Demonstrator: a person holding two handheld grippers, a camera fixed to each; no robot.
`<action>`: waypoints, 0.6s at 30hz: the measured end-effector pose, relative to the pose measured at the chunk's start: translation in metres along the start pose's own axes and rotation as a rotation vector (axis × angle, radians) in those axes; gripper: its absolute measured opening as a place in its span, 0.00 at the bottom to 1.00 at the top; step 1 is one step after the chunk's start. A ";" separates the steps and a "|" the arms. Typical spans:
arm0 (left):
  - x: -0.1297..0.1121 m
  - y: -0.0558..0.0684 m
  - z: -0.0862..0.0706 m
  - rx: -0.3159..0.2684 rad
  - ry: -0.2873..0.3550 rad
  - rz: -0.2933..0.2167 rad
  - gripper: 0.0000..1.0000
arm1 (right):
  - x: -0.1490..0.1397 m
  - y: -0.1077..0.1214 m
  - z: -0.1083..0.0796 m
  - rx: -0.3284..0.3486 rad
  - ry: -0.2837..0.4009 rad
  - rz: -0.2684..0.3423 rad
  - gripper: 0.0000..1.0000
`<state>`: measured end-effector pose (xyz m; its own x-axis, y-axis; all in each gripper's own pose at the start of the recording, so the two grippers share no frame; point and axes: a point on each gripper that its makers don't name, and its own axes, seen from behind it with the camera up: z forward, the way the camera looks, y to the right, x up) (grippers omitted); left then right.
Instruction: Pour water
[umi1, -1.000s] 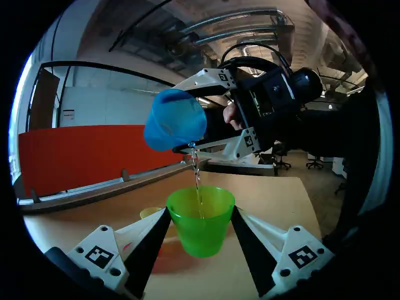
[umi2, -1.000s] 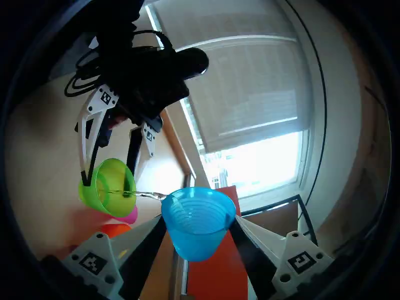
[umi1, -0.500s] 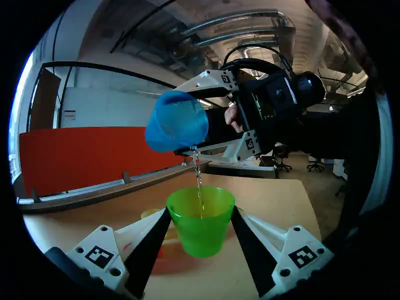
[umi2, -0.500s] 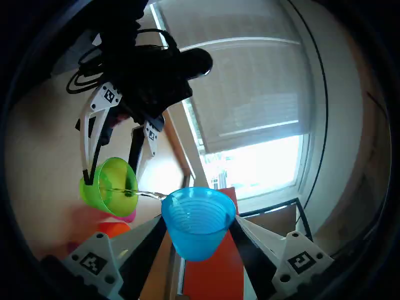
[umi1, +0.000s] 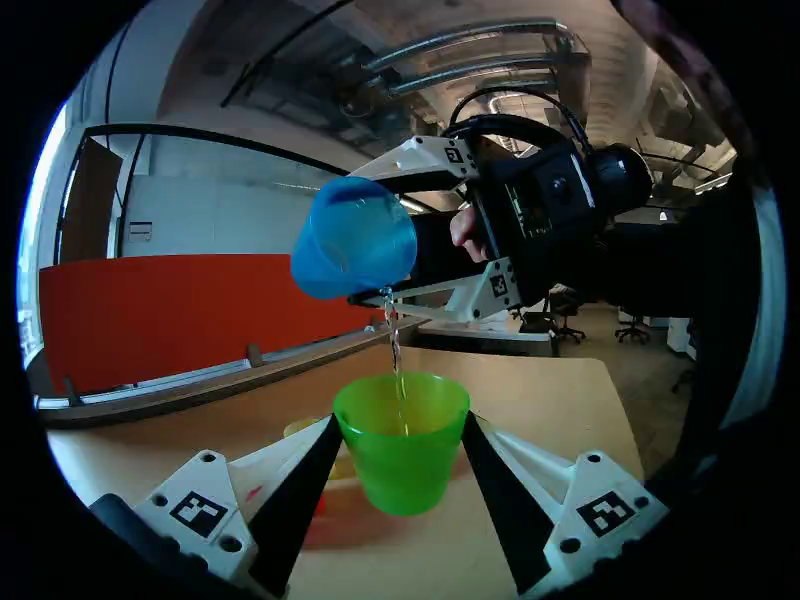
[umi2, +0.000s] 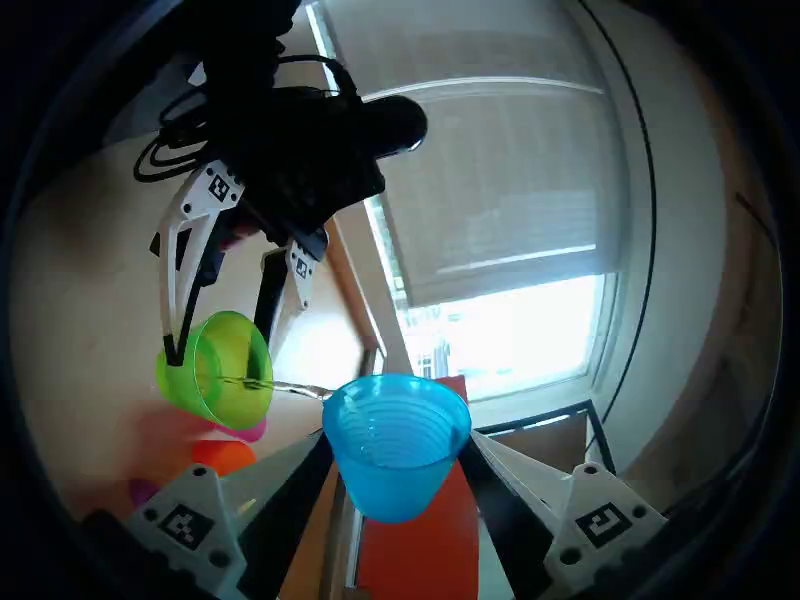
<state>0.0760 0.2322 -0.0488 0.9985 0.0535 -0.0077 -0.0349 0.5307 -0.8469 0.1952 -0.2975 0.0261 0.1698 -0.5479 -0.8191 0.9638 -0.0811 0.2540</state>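
The left claw (umi1: 400, 428) grips a green cup (umi1: 400, 470) upright between its two fingers, low over the tabletop (umi1: 545, 395). I cannot tell whether the cup's base touches the tabletop. Above it, the right claw (umi2: 397, 440) is closed on a blue cup (umi2: 397, 465), rolled over so that the cup is steeply tipped. A thin stream of water (umi1: 394, 345) runs from the blue cup's rim straight down into the green cup. A hand (umi1: 465, 228) holds the body of the right claw behind the blue cup. An orange cup (umi2: 222, 455) and a pink cup (umi2: 252, 432) sit close by the green one. A red partition (umi1: 170, 310) stands beyond the far edge of the tabletop.
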 end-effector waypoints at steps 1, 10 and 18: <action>0.000 0.001 0.000 -0.001 0.000 0.000 0.85 | 0.000 0.000 0.000 0.000 0.000 -0.001 0.89; 0.000 0.001 0.000 -0.002 0.000 0.001 0.85 | 0.000 0.005 -0.001 -0.010 -0.004 -0.016 0.89; -0.003 0.001 0.000 -0.001 -0.005 0.002 0.85 | 0.001 0.008 -0.001 -0.012 -0.007 -0.030 0.89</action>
<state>0.0729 0.2321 -0.0495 0.9983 0.0585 -0.0070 -0.0370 0.5299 -0.8472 0.2030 -0.2977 0.0263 0.1396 -0.5509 -0.8228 0.9708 -0.0874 0.2233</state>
